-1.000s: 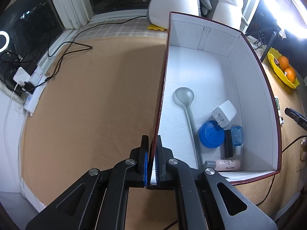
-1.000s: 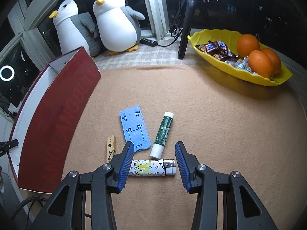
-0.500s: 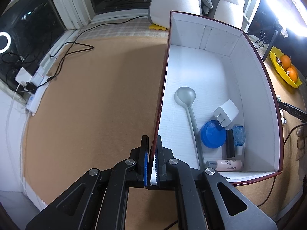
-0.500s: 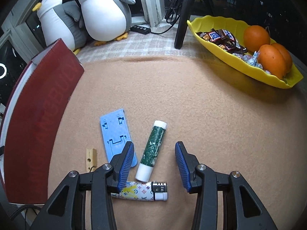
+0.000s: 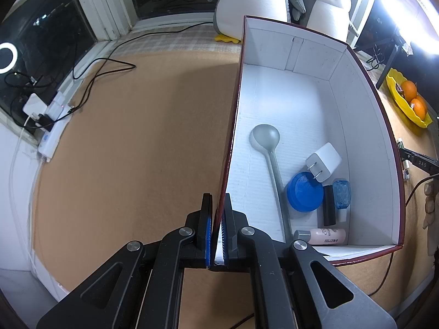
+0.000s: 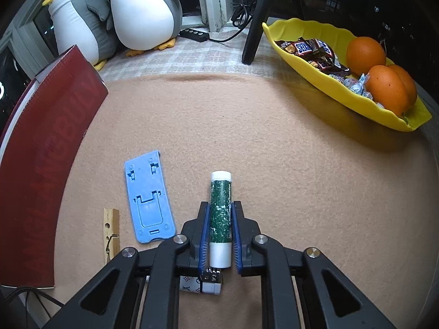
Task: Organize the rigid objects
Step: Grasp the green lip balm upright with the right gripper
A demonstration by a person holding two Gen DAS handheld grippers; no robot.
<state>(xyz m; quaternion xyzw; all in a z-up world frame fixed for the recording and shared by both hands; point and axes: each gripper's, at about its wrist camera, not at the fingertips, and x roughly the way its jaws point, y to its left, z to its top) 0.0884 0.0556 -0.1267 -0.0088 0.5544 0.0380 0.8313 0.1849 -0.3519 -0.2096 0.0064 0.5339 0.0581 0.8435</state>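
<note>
R gripper (image 6: 218, 235) closing on green-and-white cylindrical tube (image 6: 220, 213); L gripper (image 5: 216, 233) clamped on wall of white-lined dark-red cardboard box (image 5: 365, 126).

Tube lies on tan felt tabletop (image 6: 260, 142) btwn the blue pads, which touch both its sides. Beside it: flat blue plastic phone stand (image 6: 148, 201), wooden clothespin (image 6: 111, 234), patterned lighter (image 6: 201, 283) under the gripper. In box: grey spoon (image 5: 270, 159), white charger plug (image 5: 323, 161), blue round lid (image 5: 304, 191), small pink bottle (image 5: 323, 237).
</note>
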